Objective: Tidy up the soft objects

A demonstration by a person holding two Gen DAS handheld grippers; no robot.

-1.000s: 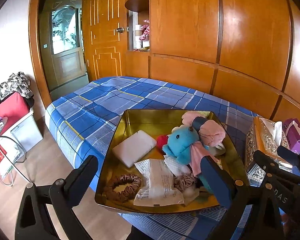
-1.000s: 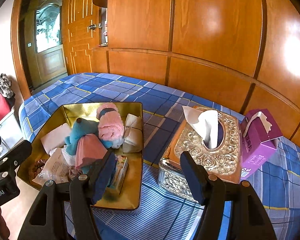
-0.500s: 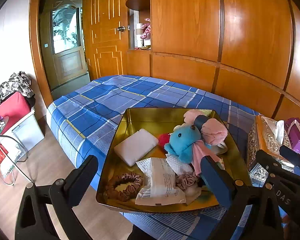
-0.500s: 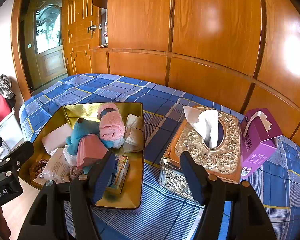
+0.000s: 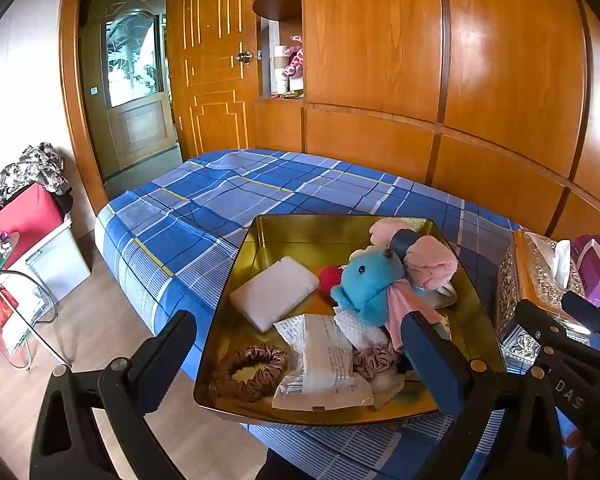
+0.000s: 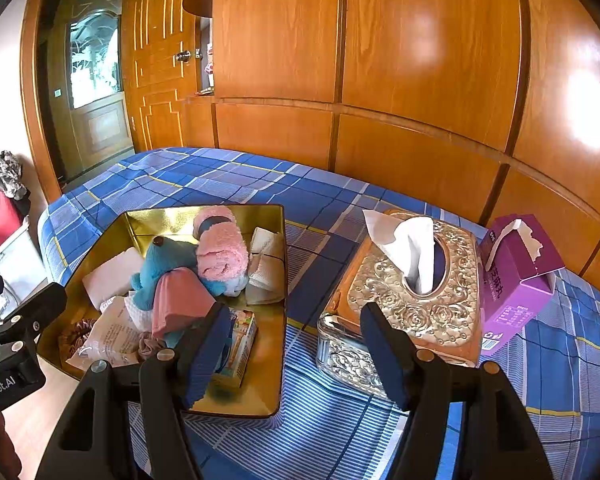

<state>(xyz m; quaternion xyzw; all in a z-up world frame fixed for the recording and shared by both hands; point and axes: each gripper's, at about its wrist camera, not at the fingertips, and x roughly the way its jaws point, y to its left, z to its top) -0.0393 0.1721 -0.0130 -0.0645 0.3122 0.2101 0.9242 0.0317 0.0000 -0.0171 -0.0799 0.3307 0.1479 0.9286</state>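
A gold tray (image 5: 312, 236) (image 6: 274, 360) sits on the blue plaid bed. In it lie a blue plush toy (image 5: 370, 280) (image 6: 164, 268), a rolled pink towel (image 5: 430, 260) (image 6: 220, 248), a white pad (image 5: 274, 292), a brown scrunchie (image 5: 250, 370), a white packet (image 5: 324, 360), a pink cloth (image 6: 180, 300) and a small carton (image 6: 240, 340). My left gripper (image 5: 296, 352) is open and empty, held above the tray's near side. My right gripper (image 6: 294, 344) is open and empty, between the tray and the tissue box.
An ornate silver tissue box (image 6: 412, 292) (image 5: 540, 276) and a purple carton (image 6: 516, 276) stand right of the tray. Wooden wardrobe panels (image 6: 420, 60) back the bed (image 5: 220, 200). A glass side table (image 5: 8, 300) and red box (image 5: 24, 216) stand on the floor at left.
Both views have drifted slightly; the tray sits a little higher in the left wrist view. Nothing was grasped or moved.
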